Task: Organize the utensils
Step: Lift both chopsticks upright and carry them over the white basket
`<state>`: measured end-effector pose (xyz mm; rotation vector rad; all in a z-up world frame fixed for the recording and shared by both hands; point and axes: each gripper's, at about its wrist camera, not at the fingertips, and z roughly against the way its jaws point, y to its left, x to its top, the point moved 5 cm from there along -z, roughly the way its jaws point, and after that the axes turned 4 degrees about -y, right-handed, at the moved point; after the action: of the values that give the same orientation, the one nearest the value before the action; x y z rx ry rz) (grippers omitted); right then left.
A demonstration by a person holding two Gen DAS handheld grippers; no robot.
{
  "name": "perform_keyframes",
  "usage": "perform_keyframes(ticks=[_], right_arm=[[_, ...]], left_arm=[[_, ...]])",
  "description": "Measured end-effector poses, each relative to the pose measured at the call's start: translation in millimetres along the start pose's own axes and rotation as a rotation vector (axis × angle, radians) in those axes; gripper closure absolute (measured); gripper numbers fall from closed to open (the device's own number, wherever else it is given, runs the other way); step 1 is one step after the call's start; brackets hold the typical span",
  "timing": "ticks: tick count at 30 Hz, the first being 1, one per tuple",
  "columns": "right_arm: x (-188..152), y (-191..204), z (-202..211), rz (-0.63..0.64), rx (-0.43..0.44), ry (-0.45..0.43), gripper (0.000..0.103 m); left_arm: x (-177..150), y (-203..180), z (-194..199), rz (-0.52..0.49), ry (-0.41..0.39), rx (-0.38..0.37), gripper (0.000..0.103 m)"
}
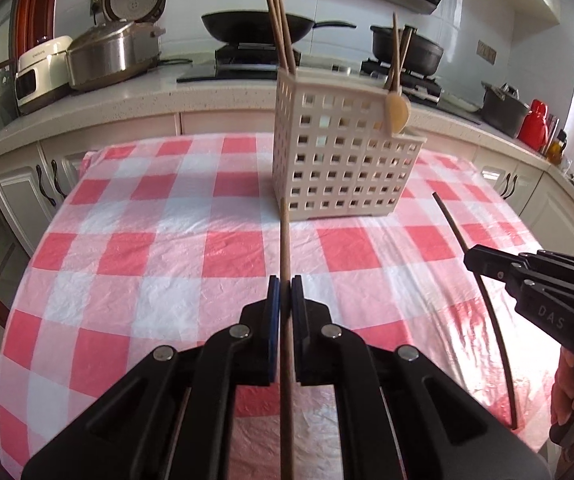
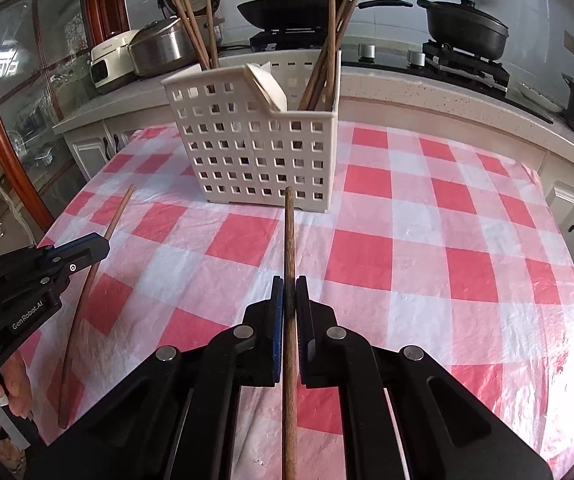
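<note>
Our left gripper [image 1: 285, 292] has its blue pads pressed onto a brown chopstick [image 1: 285, 240], with only the stick's own thickness between them. Our right gripper [image 2: 289, 296] is clamped the same way on a darker chopstick [image 2: 289, 236]. Each stick runs straight out along its gripper's fingers, its far tip pointing at the foot of the white perforated caddy [image 2: 255, 152] and its tail running back under the gripper body.

We take the caddy as our landmark. Both held sticks are on the near side of it, off the checked tablecloth [image 2: 427, 240], the left one toward the caddy's left corner and the right one toward its front wall. Inside the caddy, a few chopsticks [image 2: 195, 28] stand in the left compartment, a pale spoon [image 2: 271, 88] lies against the middle divider and more chopsticks [image 2: 327, 56] lean in the right compartment.

We judge these sticks light, stiff and smooth, probably wood: little weight to fight, but a thin round shaft can twist or slide between flat pads. Each grip appears to sit partway along the shaft with a long length ahead, so the tip may swing with small wrist turns. Holding nearer the middle would steady it. To drop a stick in, we would lift its tip above the caddy's rim and tilt it upright before releasing.
</note>
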<state>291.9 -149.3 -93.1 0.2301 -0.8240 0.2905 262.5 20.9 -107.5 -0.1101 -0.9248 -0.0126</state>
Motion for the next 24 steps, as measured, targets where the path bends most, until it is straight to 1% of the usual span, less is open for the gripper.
perform_keyframes(ticks=[6, 8, 17, 24], right_arm=[[11, 2, 33, 0.002, 0.003, -0.087, 0.097], [14, 4, 43, 0.003, -0.001, -0.110, 0.097], [22, 11, 81, 0.022, 0.006, -0.183, 0.097], [22, 14, 100, 0.028, 0.006, -0.215, 0.097]], left_arm=[[12, -8, 40, -0.006, -0.076, -0.023, 0.097], [14, -10, 48, -0.010, -0.083, -0.025, 0.097], [25, -18, 90, -0.040, -0.185, -0.015, 0.097], [27, -26, 106, -0.055, -0.225, -0.017, 0.097]])
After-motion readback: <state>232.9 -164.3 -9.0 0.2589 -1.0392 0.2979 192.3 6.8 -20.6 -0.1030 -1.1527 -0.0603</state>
